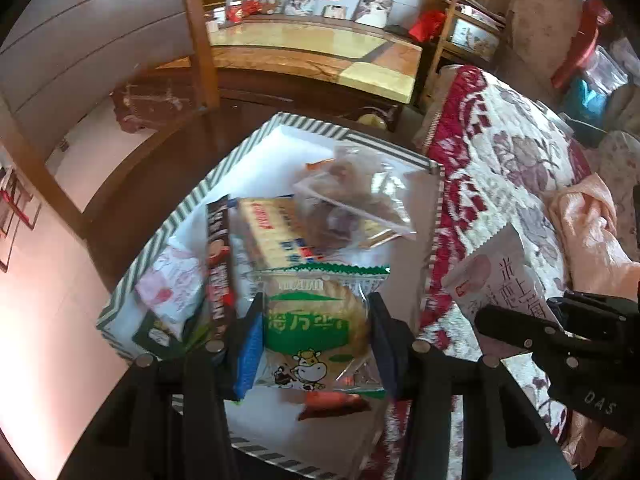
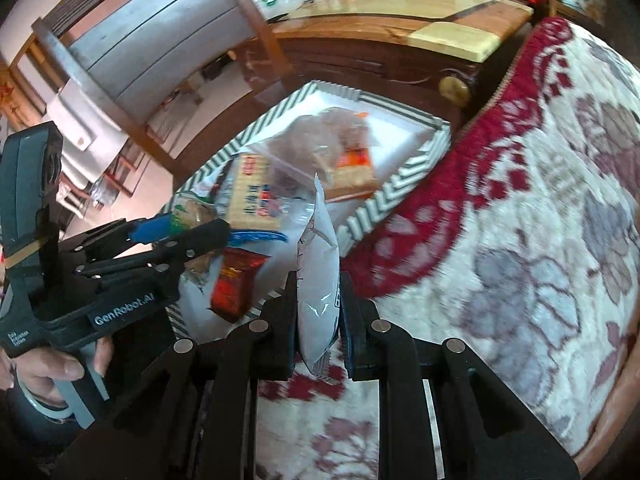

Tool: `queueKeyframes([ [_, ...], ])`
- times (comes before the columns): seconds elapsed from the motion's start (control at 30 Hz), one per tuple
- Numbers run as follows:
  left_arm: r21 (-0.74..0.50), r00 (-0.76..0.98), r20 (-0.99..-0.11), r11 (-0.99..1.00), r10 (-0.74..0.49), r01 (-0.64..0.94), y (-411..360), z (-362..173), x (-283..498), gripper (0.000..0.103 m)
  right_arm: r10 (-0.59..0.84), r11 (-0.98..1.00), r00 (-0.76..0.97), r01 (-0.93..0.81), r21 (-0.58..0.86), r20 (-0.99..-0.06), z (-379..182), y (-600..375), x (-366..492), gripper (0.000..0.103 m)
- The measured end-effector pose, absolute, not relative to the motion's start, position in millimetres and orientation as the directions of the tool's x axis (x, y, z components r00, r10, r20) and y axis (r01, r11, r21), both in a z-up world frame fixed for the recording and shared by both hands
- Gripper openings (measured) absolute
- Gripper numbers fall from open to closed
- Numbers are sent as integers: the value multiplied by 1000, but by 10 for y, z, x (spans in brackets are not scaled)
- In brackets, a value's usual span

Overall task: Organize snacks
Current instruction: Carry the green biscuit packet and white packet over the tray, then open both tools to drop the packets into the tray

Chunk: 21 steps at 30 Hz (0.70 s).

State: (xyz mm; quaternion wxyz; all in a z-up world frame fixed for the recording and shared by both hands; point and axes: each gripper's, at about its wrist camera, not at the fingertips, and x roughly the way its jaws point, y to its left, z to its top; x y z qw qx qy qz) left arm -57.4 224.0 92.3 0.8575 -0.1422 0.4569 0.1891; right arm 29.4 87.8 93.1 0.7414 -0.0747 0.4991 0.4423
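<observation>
My left gripper (image 1: 316,304) is shut on a green-and-clear pastry packet (image 1: 316,332) with a cartoon cow, held over a white box with a striped rim (image 1: 192,204). In the box lie a yellow cracker pack (image 1: 272,232), a clear zip bag of brown snacks (image 1: 352,200), a dark bar (image 1: 218,264) and a pink-white packet (image 1: 172,284). My right gripper (image 2: 319,280) is shut on a white packet (image 2: 318,264), seen edge-on above the blanket beside the box rim (image 2: 384,196). The left gripper (image 2: 188,226) shows at the left there. The right gripper (image 1: 486,318) and its white packet (image 1: 500,280) appear at the right of the left wrist view.
A red-and-cream floral blanket (image 1: 520,168) lies right of the box. Behind the box stands a dark wooden cabinet with a glossy yellow top (image 1: 312,52). A pink plastic bag (image 1: 588,232) lies on the blanket. A person's hand (image 2: 52,368) grips the left handle.
</observation>
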Motion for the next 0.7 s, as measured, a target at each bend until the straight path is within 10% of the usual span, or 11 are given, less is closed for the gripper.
queueKeyframes([
  [0.7, -37, 434, -859, 813, 272, -582, 2732, 718, -626, 51, 604, 472, -114, -746, 469, -788, 574, 1849, 325, 16],
])
